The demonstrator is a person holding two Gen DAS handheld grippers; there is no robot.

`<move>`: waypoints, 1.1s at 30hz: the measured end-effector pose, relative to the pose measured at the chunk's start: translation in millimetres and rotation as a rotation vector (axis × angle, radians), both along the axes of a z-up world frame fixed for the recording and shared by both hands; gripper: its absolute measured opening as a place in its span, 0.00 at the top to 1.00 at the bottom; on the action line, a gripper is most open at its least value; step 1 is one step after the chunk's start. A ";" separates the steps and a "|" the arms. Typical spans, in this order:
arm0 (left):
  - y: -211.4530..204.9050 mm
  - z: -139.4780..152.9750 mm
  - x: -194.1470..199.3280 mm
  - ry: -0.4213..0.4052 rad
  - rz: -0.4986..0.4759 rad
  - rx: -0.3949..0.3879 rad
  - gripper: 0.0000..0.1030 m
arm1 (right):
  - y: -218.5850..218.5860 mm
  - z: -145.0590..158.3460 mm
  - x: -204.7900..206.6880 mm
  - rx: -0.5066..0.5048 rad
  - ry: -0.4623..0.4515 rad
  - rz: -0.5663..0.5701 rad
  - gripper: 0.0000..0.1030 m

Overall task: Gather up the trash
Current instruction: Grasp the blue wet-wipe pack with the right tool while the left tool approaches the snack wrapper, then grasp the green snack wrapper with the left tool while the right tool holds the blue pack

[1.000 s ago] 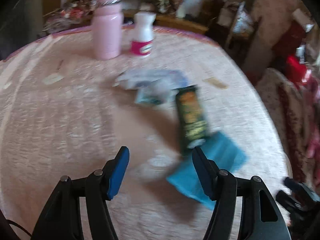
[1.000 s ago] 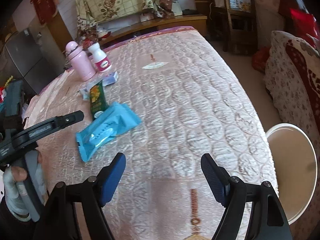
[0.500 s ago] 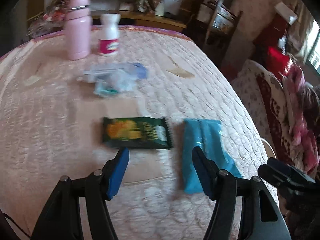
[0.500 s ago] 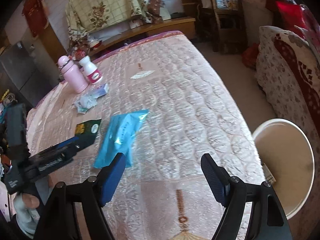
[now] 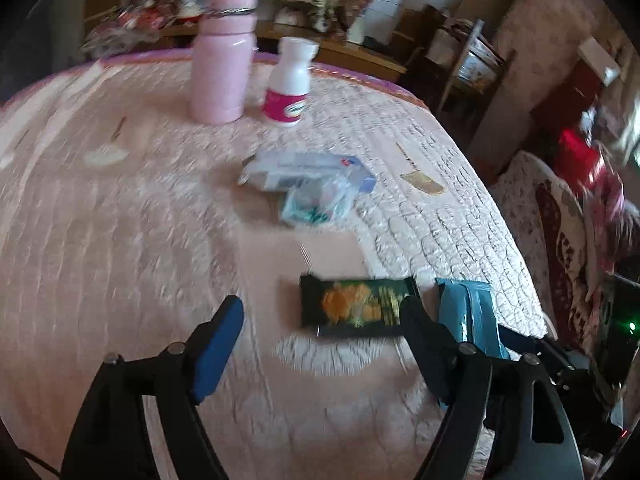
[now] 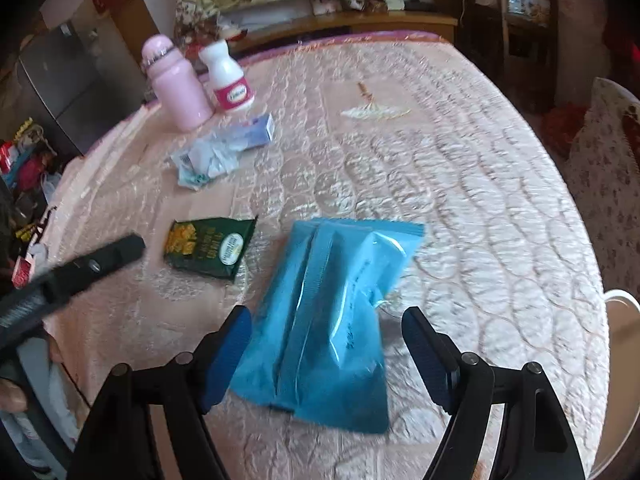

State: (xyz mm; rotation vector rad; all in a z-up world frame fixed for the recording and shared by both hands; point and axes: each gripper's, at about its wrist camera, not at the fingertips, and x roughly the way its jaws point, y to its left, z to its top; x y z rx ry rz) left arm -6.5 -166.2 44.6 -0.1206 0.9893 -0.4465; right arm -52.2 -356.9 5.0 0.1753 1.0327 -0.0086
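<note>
A blue plastic packet [image 6: 332, 320] lies flat on the pink quilted table; my right gripper [image 6: 326, 344] is open with the packet's near end between its fingers. A dark green snack wrapper [image 6: 210, 246] lies to its left. In the left wrist view the green wrapper [image 5: 354, 306] lies just ahead of my open left gripper [image 5: 320, 332], by its right finger, with the blue packet [image 5: 470, 316] to the right. Crumpled clear wrappers and a small carton [image 5: 308, 184] lie farther back; they also show in the right wrist view [image 6: 218, 152].
A pink bottle [image 5: 222, 54] and a white bottle with a pink label [image 5: 288, 84] stand at the table's far side. A white bucket rim [image 6: 622, 300] sits off the right edge. A patterned sofa [image 5: 568, 240] stands to the right.
My right gripper has moved left and down over the blue packet, which now lies between its fingers. My left gripper has shifted left; the green wrapper now sits by its right finger.
</note>
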 end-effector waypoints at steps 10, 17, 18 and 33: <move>-29.2 -27.8 39.8 0.041 -0.136 0.046 0.20 | -27.8 1.9 -26.0 -0.074 -0.038 -0.024 0.37; -27.0 -22.0 -0.2 0.076 -0.245 0.019 0.20 | -54.0 1.4 -51.5 -0.020 -0.038 -0.059 0.37; -28.7 -20.5 -8.8 0.072 -0.275 0.023 0.20 | -55.7 1.9 -55.5 -0.021 -0.041 -0.062 0.37; -29.3 -19.1 53.3 0.003 -0.066 0.139 0.20 | -68.8 4.1 -74.8 0.025 -0.039 -0.096 0.37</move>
